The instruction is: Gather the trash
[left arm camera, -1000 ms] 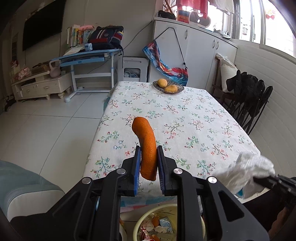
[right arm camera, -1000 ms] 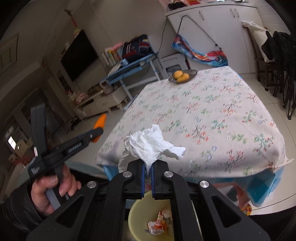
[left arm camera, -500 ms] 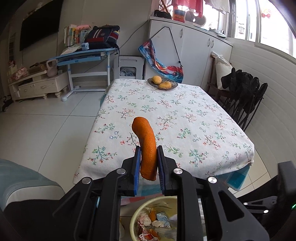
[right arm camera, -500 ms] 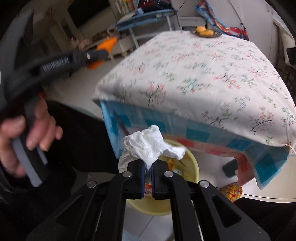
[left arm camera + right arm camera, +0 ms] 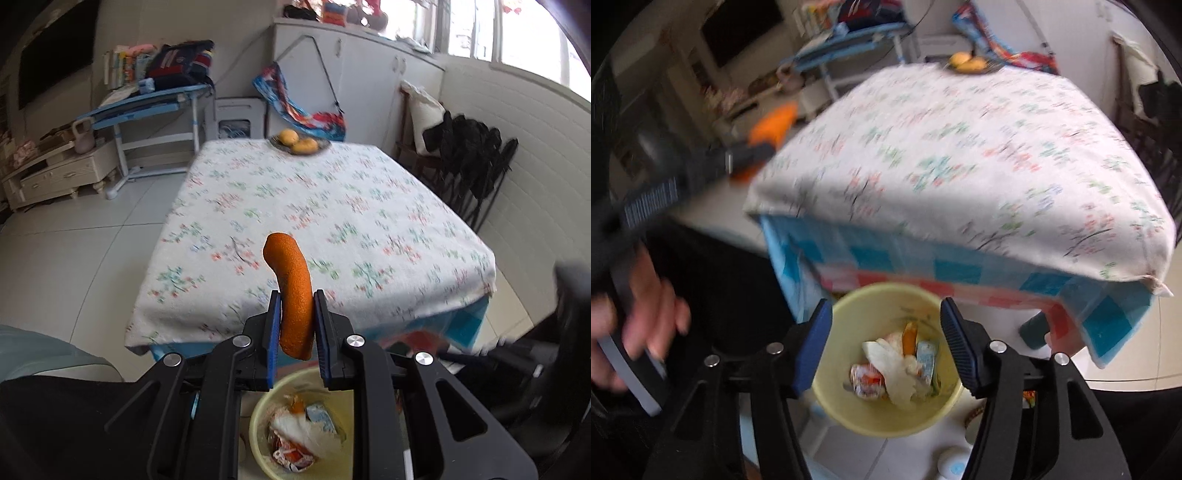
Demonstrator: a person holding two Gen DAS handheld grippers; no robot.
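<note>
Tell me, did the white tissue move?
Yes. It left the right claw, whose jaws are opening, and dropped down into the yellow bin, where the tissue lies below the table.

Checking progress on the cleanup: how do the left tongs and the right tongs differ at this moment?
The left tongs are shut on an orange peel, while the right tongs hold nothing and their jaws are opening. The left tongs point out over the floral tablecloth, with the yellow bin low in their view; the right tongs frame the bin, where a white tissue lies among wrappers. Both have blue pads on black frames.
</note>
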